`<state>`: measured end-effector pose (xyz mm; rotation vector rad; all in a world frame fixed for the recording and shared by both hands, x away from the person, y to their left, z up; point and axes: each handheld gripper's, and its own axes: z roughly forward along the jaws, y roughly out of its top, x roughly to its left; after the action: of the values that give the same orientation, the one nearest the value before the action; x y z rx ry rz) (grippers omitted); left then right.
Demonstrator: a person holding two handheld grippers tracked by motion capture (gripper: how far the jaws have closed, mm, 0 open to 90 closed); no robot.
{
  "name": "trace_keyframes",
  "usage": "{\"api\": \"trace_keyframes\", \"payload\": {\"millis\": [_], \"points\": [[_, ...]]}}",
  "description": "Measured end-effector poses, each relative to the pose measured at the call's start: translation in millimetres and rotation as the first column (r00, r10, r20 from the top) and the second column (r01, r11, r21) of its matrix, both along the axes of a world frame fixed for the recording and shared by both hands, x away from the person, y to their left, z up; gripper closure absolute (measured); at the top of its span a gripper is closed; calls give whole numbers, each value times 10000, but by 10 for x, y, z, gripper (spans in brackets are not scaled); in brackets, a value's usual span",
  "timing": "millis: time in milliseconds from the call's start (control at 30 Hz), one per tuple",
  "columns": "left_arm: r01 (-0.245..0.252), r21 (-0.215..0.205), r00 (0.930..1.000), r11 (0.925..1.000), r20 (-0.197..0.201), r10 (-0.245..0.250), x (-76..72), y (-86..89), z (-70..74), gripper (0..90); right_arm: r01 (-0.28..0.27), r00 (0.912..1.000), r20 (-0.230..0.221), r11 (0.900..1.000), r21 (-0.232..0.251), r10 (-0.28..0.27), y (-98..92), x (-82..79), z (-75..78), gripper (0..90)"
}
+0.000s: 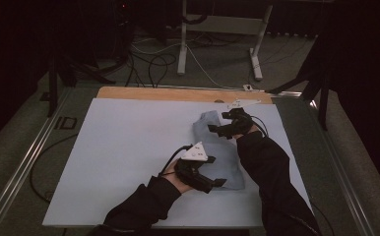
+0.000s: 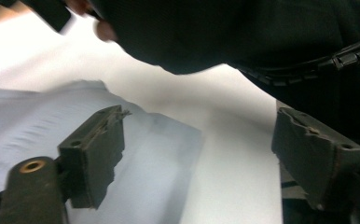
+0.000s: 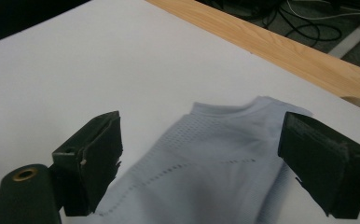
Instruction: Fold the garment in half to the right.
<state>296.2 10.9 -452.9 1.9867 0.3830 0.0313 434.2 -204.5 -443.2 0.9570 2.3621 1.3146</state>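
Note:
A pale blue garment lies folded on the right half of the white board. My left gripper hovers at the garment's near edge. In the left gripper view its jaws stand open with nothing between them, and the cloth lies below and to the left. My right gripper hangs over the garment's far end, also open. In the right gripper view the perforated fabric lies below the open right gripper, untouched. A dark sleeve crosses the top of the left gripper view.
The board rests on a wooden table whose bare edge runs along the far side. Beyond it, cables and white stand legs are on the floor. A metal rail borders the left.

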Motion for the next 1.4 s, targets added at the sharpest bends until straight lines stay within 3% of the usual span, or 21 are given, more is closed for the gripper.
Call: {"api": "trace_keyframes", "payload": {"millis": [67, 133, 233, 433, 500, 567, 600, 800, 1033, 1167, 1300, 1400], "points": [[-2, -85, 9999, 10000, 149, 4, 3, 101, 8, 137, -134, 9999, 77, 9999, 46, 134, 23, -44, 15, 134], [-41, -393, 9999, 9992, 151, 47, 1, 208, 0, 83, -230, 9996, 134, 9997, 77, 229, 43, -96, 34, 135], [-214, -486, 9998, 9986, 33, 216, 2, 381, -3, 5, -403, 9990, 215, 9991, 140, 400, 73, -190, 59, 134], [-833, -916, 9961, 9923, 201, 855, 6, 800, -40, 4, -837, 9962, 289, 9959, 329, 828, 124, -439, 82, 132], [-1118, -1000, 9922, 9887, 437, 1166, -4, 924, -58, 3, -881, 9958, 276, 9957, 278, 873, 146, -523, 61, 135], [-1133, -1224, 9923, 9860, 363, 1185, -14, 1066, -82, 2, -1032, 9943, 289, 9939, 381, 1021, 155, -610, 35, 141], [-1133, -1224, 9923, 9860, 363, 1185, -14, 1066, -82, 2, -1096, 9937, 284, 9931, 414, 1084, 157, -657, 16, 147], [-1701, -1130, 9841, 9789, 326, 1747, -75, 1452, -188, 1, -1558, 9877, 217, 9873, 327, 1551, 176, -878, -83, 235], [-2275, -990, 9717, 9687, 413, 2324, -174, 1733, -306, 1, -1918, 9814, 127, 9802, 485, 1915, 189, -1135, -219, 426], [-2521, -947, 9664, 9630, 267, 2557, -244, 1905, -377, 1, -2032, 9785, 308, 9789, -240, 2038, 197, -1246, -314, 650], [-2793, -975, 9587, 9552, 277, 2832, -339, 2065, -444, 2, -2166, 9759, 124, 9735, -729, 2181, 198, -1318, -393, 898], [-2942, -1065, 9544, 9498, 201, 2979, -396, 2150, -489, 1, -2356, 9718, -150, 9678, -887, 2352, 208, -1361, -466, 900]]}}
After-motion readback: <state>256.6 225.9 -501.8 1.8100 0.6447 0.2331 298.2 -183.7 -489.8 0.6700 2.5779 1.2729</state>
